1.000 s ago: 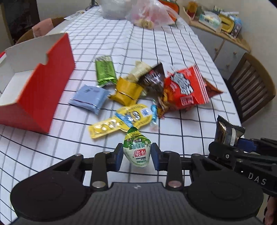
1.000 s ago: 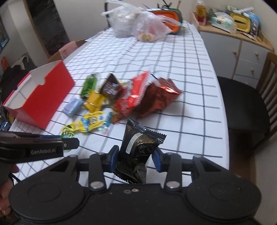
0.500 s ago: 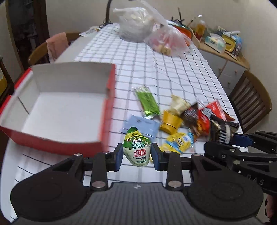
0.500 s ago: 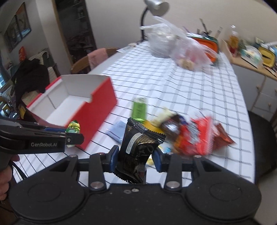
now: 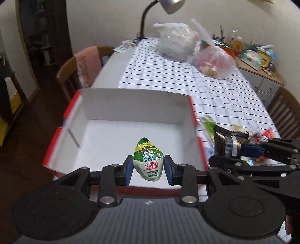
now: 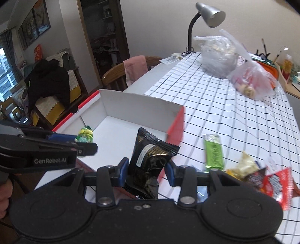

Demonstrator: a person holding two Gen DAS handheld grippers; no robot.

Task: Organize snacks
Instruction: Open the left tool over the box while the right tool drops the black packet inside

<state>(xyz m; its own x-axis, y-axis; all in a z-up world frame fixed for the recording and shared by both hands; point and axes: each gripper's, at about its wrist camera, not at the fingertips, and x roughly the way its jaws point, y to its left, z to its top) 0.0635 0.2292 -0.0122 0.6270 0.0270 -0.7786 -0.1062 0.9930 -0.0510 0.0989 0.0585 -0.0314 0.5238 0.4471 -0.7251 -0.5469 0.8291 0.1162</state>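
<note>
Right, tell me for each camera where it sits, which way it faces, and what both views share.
Left wrist: on the left hand-held gripper, looking down into the red box; its pads hold the green snack packet; right hand-held gripper at right.
Right wrist: on the right hand-held gripper, facing box and table; holds the black snack packet; left hand-held gripper at left.
Shared: box, lamp, plastic bags, both packets.

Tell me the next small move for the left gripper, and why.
Probably lower it a little and let go: the left gripper holds the green packet over the bare floor of the red box, so it should drop inside.
</note>
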